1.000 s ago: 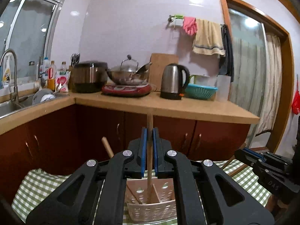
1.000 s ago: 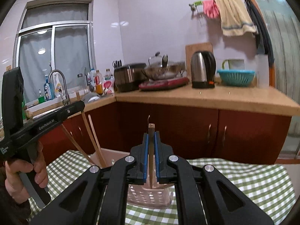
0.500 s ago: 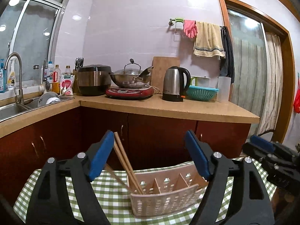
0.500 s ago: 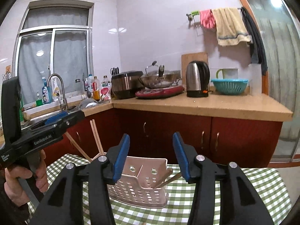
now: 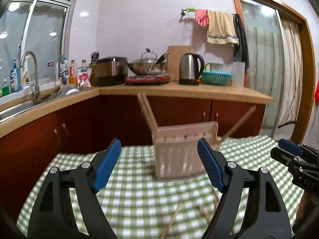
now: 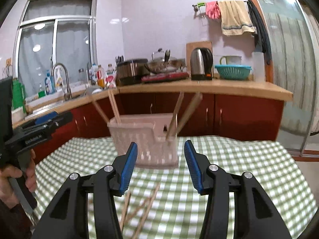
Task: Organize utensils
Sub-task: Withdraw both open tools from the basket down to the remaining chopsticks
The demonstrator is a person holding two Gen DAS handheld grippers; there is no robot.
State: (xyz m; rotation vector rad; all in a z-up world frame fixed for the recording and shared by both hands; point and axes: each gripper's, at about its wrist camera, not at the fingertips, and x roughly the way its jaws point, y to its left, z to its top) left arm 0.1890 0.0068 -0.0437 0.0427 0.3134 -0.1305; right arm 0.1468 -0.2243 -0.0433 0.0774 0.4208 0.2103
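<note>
Basket [image 6: 147,147] with chopsticks [image 6: 175,115] beyond spread jaws (both grippers, empty); loose chopsticks [image 6: 139,211] below.

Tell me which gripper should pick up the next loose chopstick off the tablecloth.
Probably right: the loose chopsticks lie just below the open right gripper; in the left wrist view they sit off to the open left gripper's right.

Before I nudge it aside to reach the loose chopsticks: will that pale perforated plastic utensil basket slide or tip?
The pale perforated plastic utensil basket looks thin-walled, so probably light and easy to slide on the green checked tablecloth. The wooden chopsticks lean out above its rim, so a high push may tip it; push low.
</note>
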